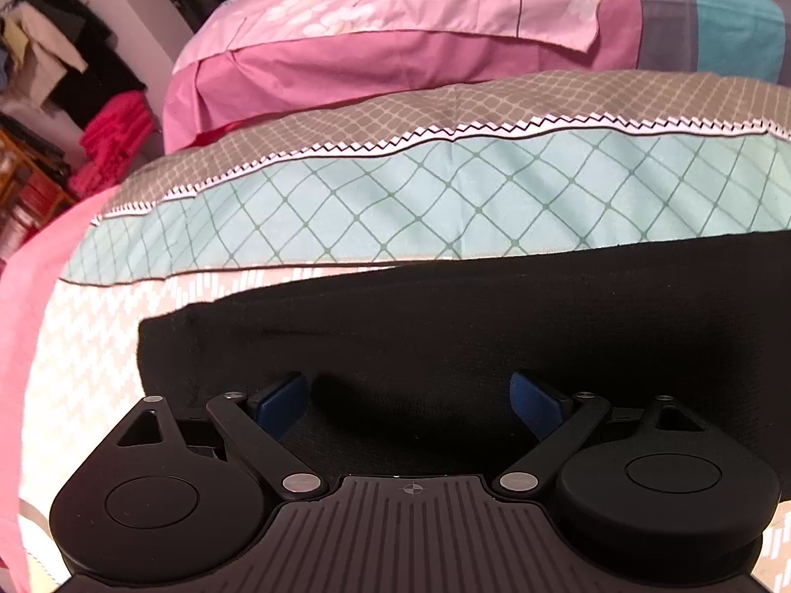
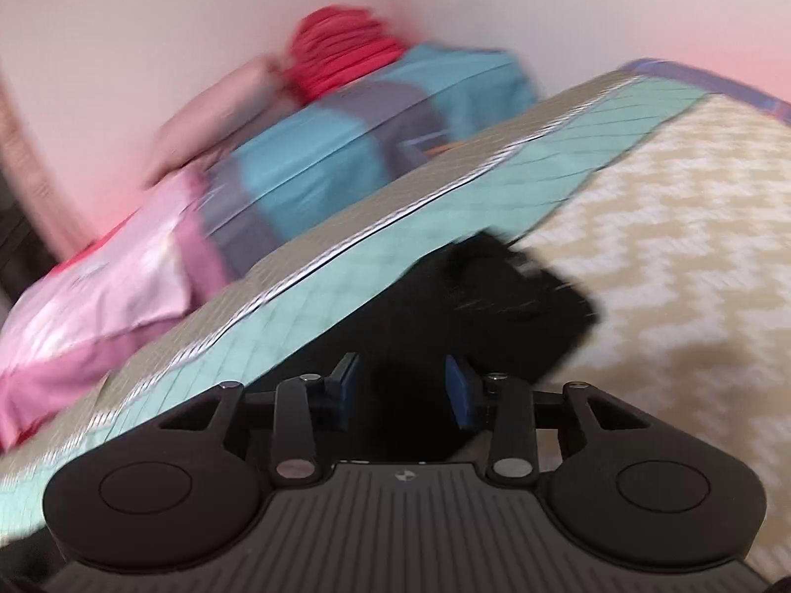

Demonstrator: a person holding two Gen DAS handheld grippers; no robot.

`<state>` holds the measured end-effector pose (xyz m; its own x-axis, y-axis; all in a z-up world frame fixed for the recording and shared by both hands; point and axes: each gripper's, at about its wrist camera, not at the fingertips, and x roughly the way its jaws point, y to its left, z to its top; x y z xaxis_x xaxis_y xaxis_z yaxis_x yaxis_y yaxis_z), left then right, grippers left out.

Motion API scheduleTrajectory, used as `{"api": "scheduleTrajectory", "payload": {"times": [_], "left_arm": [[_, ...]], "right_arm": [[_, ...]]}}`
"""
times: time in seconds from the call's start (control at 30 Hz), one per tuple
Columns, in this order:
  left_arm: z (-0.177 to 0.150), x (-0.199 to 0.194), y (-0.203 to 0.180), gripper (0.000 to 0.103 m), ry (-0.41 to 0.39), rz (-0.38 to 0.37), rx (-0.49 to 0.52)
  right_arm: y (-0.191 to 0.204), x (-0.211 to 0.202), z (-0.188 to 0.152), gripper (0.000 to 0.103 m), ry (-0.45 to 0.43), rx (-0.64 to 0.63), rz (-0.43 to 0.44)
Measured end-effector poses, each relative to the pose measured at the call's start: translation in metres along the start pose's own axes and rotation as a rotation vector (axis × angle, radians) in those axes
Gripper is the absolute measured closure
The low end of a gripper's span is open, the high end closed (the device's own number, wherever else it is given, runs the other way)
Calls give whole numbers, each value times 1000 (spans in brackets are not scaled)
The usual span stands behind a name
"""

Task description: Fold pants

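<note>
Pants (image 1: pixel 445 326), black, lay flat on the bed (image 1: pixel 89 346) in your left wrist view, folded into a broad dark slab with one squared corner at the left. Your left tongs (image 1: pixel 413 402) stood wide apart over the near edge of that slab; both blue pads (image 1: pixel 279 402) showed with clear space between them and no cloth pinched. Whether the pads touched the fabric could not be told.

In your right wrist view the frame was blurred. Your right tongs (image 2: pixel 400 385) were set narrower than the left but still parted, with a dark gap between the blue pads (image 2: pixel 457 393). The pants (image 2: pixel 494 296) showed just ahead of them as a black mass lying across the teal band and the beige zigzag part of the bed (image 2: pixel 667 247). No cloth was visibly clamped between the pads, though the blur and dark fabric made contact hard to judge.

Bedcover: beige zigzag print nearest you, then a teal lattice band (image 1: pixel 395 197), a white sawtooth trim, then a grey-green grid strip. Beyond it lay a pink pillow (image 1: pixel 395 24) with white flowers, and a teal and grey striped sheet (image 1: pixel 717 10). Clothes (image 1: pixel 64 59) hung at far left, with red cloth (image 1: pixel 118 133) below them.
</note>
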<state>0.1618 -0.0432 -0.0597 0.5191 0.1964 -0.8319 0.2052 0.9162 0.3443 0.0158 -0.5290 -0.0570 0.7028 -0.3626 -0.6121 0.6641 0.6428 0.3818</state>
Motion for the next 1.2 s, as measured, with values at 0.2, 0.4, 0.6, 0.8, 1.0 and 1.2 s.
{"api": "scheduleTrajectory", "payload": {"times": [0.2, 0.4, 0.6, 0.8, 1.0, 1.2], "left_arm": [[0, -1, -2, 0, -4, 15, 13], [0, 1, -3, 0, 0, 15, 12], [0, 3, -4, 0, 2, 21, 17], [0, 4, -5, 0, 2, 32, 27], [-1, 7, 1, 0, 4, 17, -8], [0, 13, 11, 0, 25, -24, -71]], "right_arm": [[-4, -32, -3, 25, -42, -23, -28], [-16, -41, -29, 25, 129, 73, 93], [-19, -30, -35, 16, 157, 110, 224], [-23, 4, -15, 15, 129, 139, 278], [-25, 5, -22, 12, 84, 215, 341], [-38, 6, -25, 15, 106, 226, 453]]}}
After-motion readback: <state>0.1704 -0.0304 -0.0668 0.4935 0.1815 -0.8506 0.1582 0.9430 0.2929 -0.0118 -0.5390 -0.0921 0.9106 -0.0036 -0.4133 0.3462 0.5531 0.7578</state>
